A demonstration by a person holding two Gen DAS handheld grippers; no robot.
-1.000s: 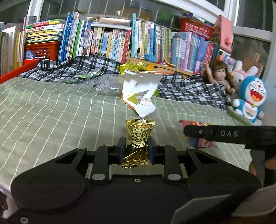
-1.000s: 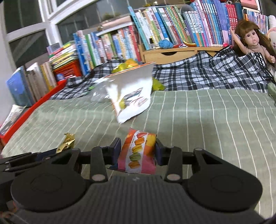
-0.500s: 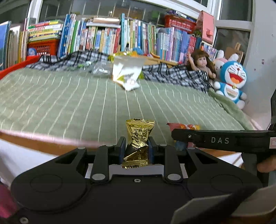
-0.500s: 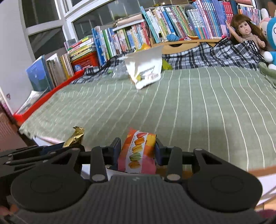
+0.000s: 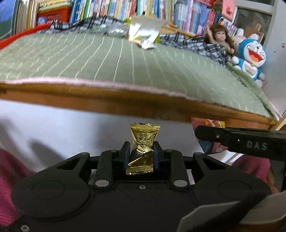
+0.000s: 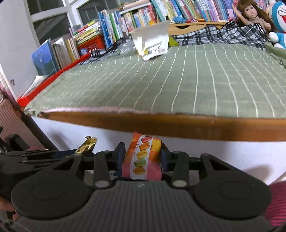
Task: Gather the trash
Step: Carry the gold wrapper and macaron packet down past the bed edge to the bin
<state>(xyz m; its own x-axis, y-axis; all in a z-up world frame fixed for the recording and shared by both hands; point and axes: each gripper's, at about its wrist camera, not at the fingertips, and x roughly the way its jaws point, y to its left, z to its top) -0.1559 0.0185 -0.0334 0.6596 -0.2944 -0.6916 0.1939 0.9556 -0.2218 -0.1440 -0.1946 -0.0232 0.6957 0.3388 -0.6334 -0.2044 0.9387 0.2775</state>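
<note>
A torn bag lies on the bed (far end), books behind it, doll to its right.

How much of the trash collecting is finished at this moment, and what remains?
Done: two pieces are picked up. In hand: the left gripper holds a gold wrapper, and the right gripper holds a macaron packet, both off the bed. Left: a white bag on the bed. No bin is visible.
</note>
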